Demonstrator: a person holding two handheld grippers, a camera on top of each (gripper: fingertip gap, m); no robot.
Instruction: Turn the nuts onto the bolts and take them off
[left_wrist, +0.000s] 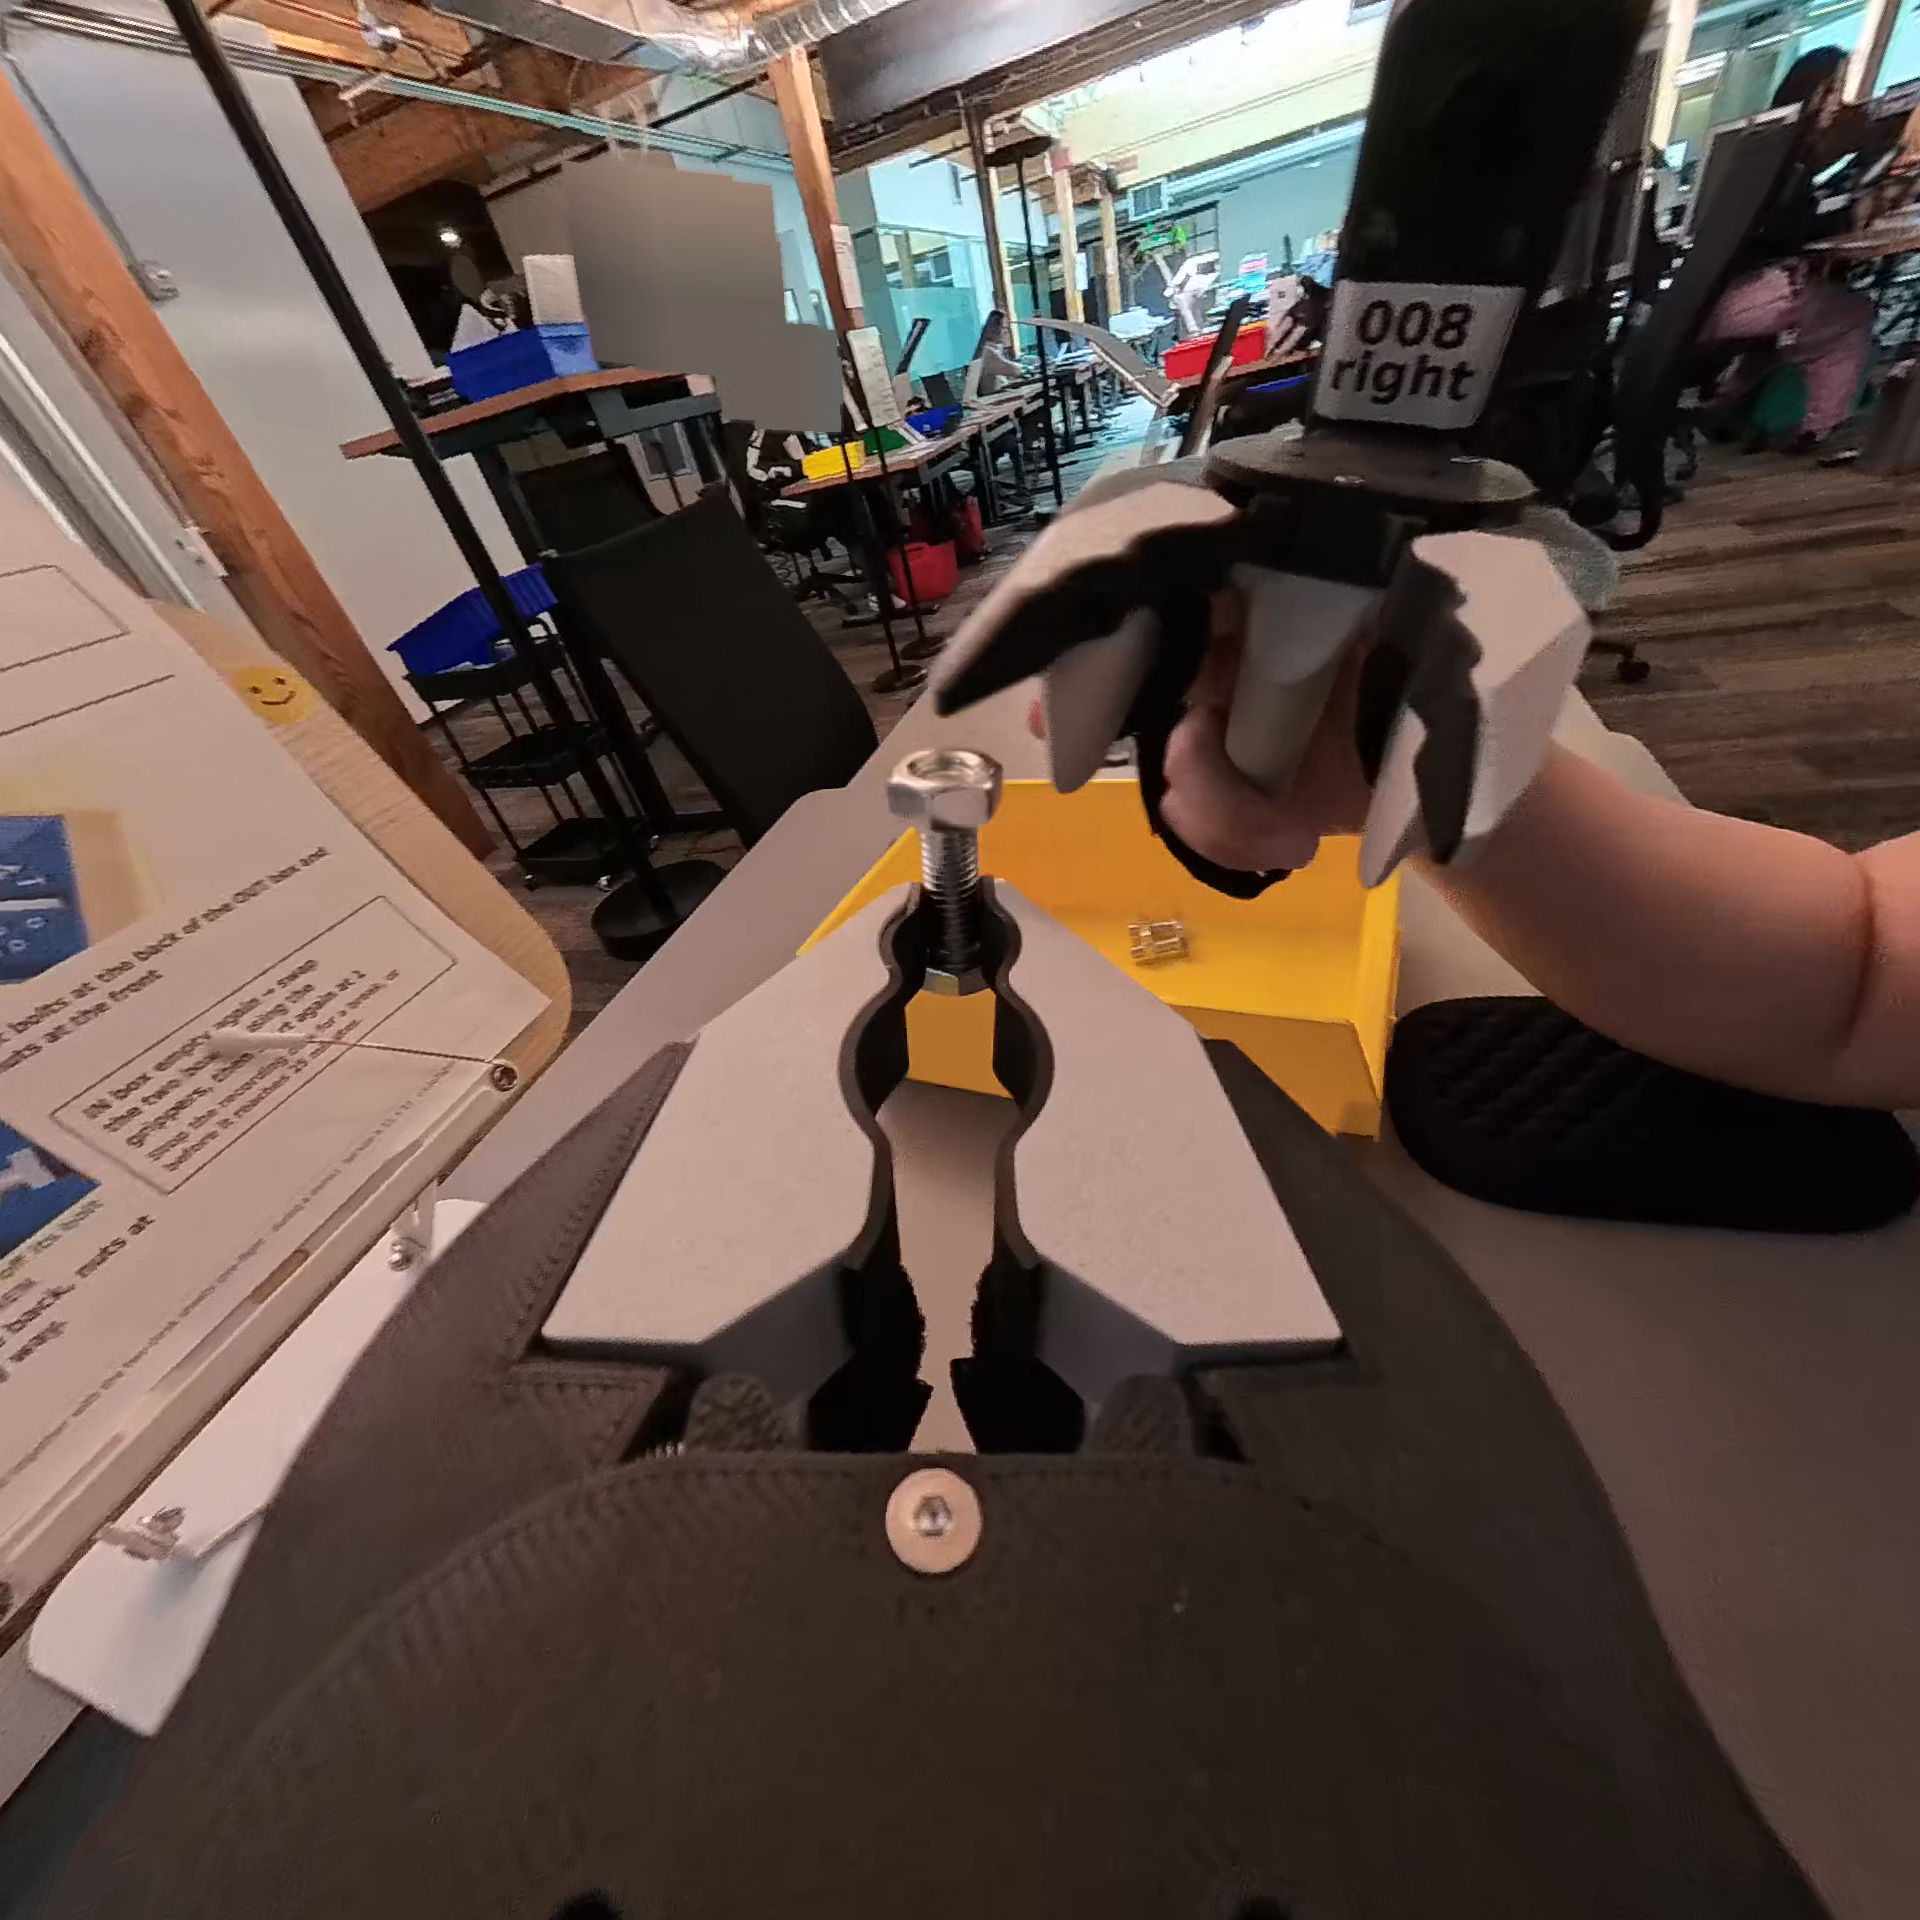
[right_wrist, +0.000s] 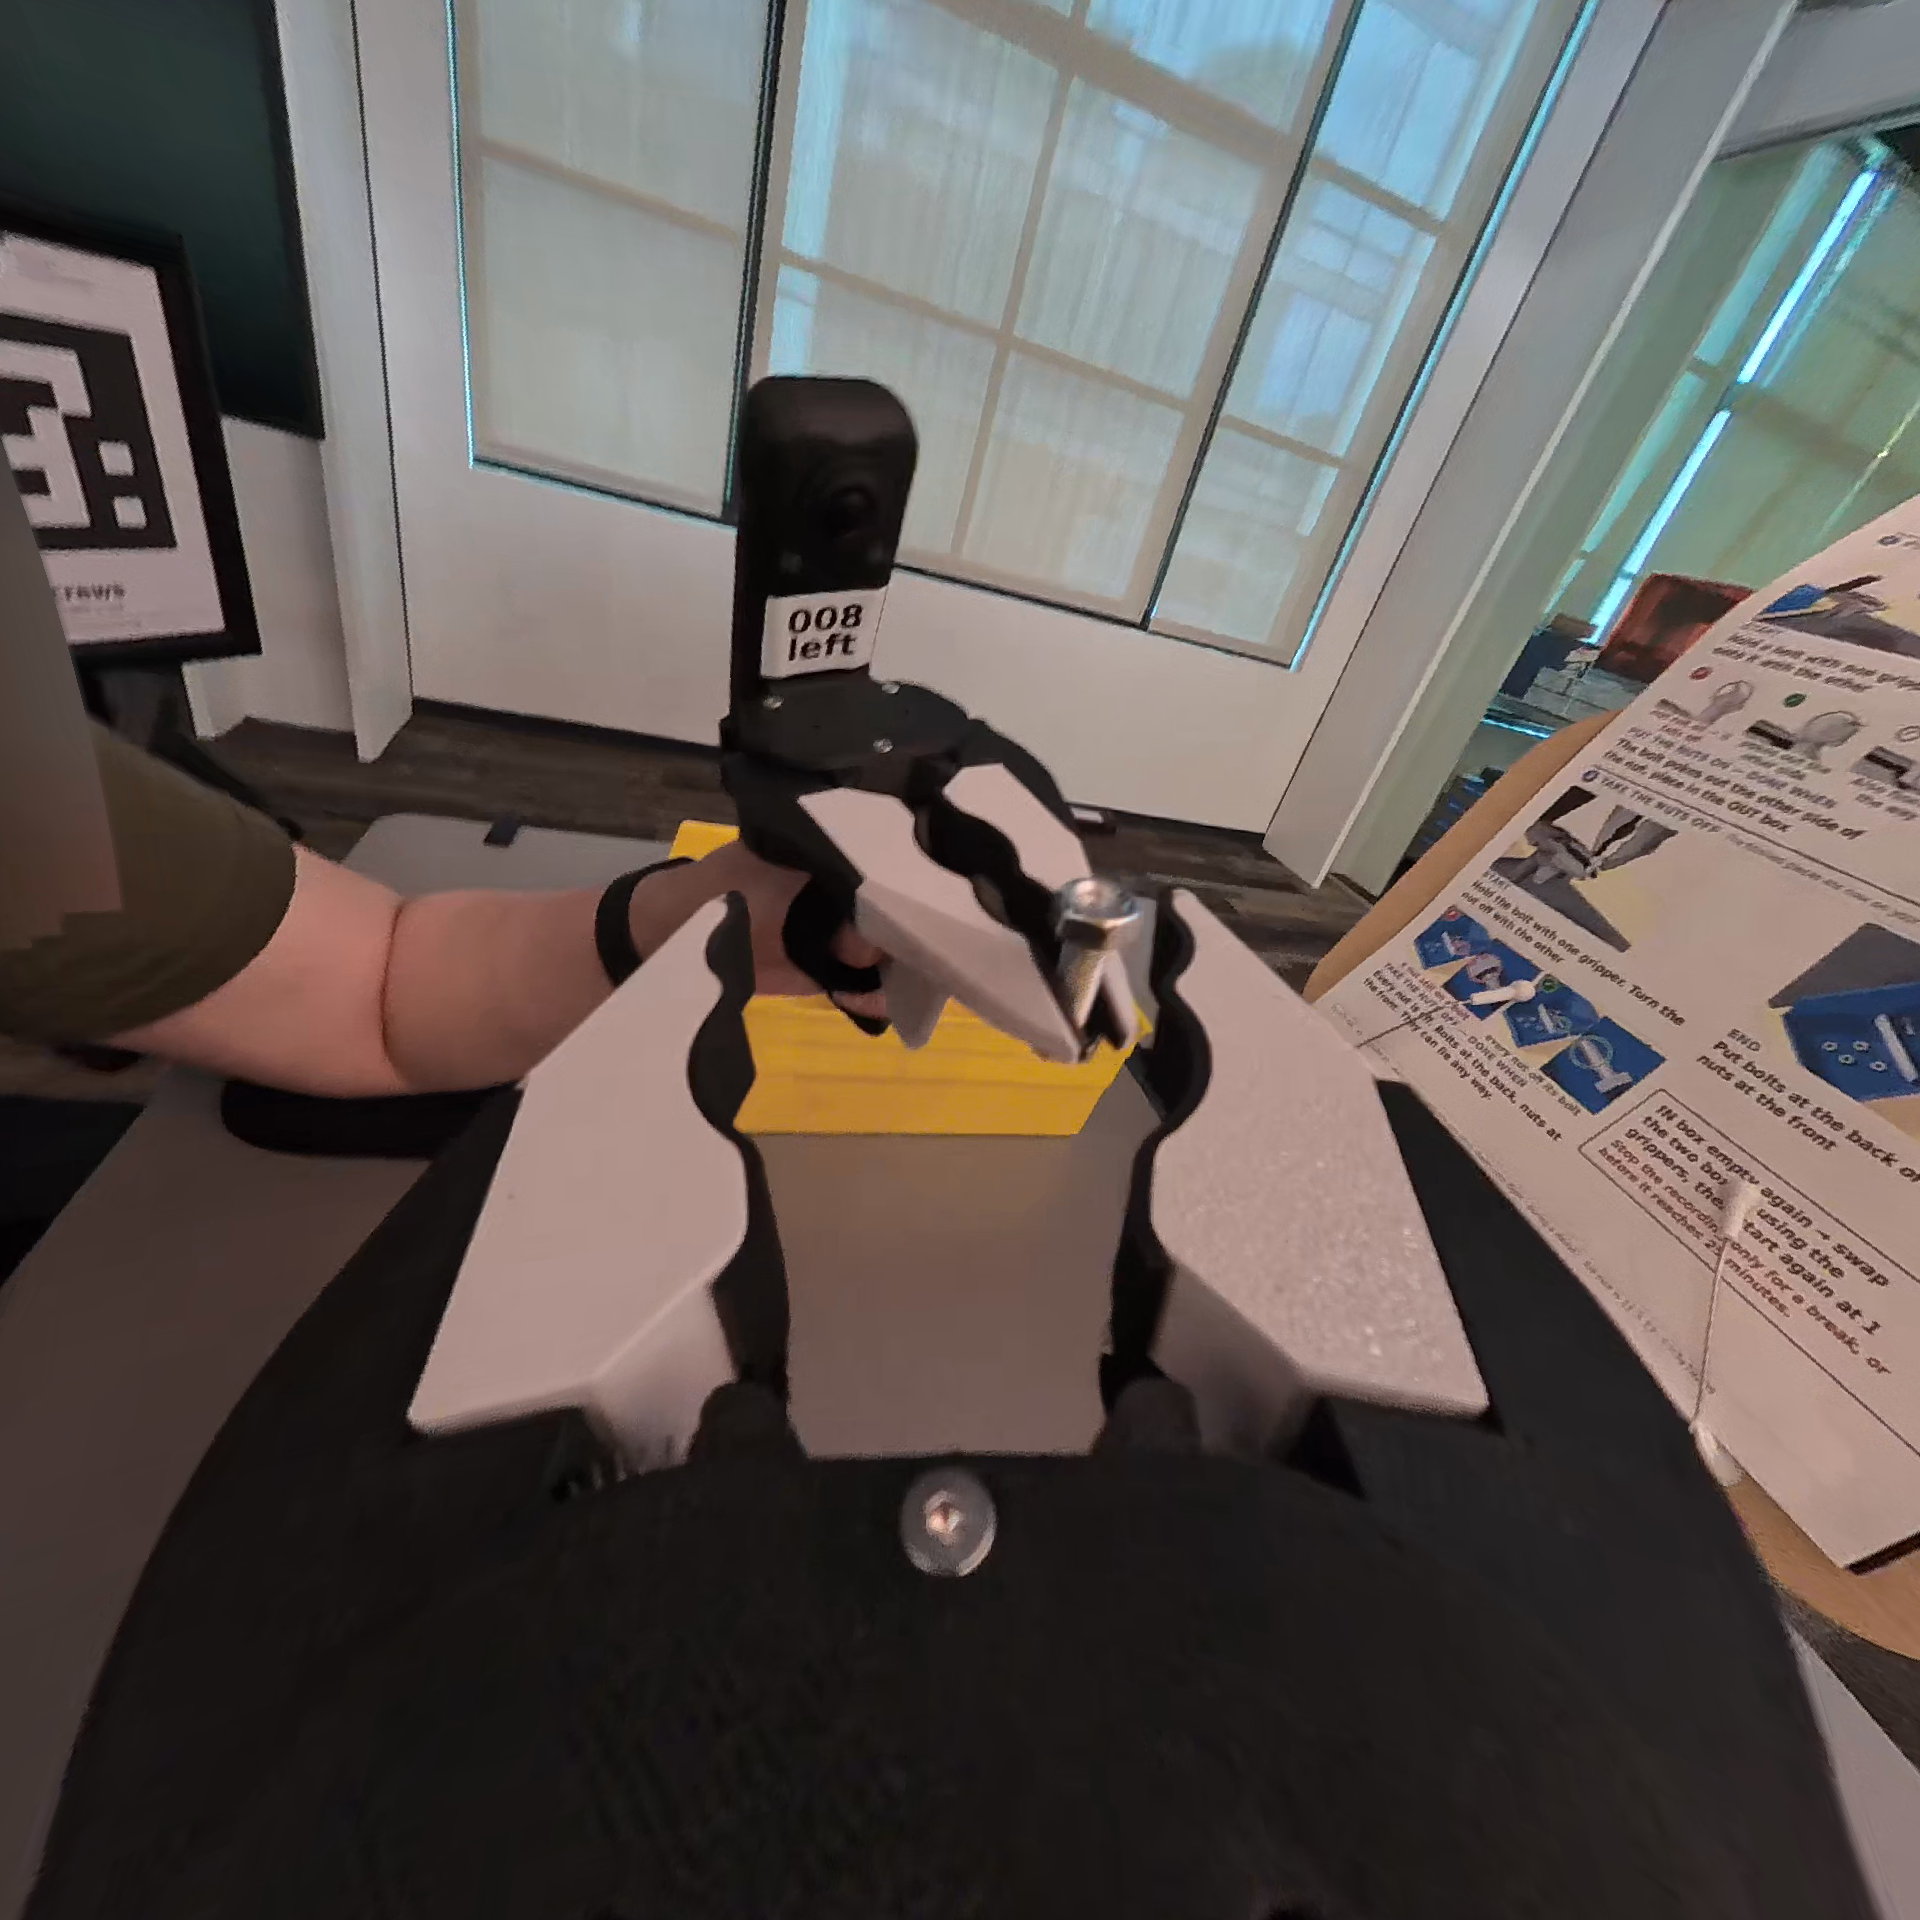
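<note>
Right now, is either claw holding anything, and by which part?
The left claw holds a bolt upright by its lower threaded shank near the head, with the nut at the top. The right claw is open and holds nothing.

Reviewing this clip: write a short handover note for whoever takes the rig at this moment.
Left gripper: shut on the bolt, held upright above the yellow box; a nut sits at its top end.
Right gripper: open, empty, close to the bolt but not on it.
In the box: one small brass-coloured part; the rest is hidden.
Done: bolt gripped. Whether the nut is going on or coming off cannot be told.
Left: probably grip the nut with the right gripper and turn.
</note>
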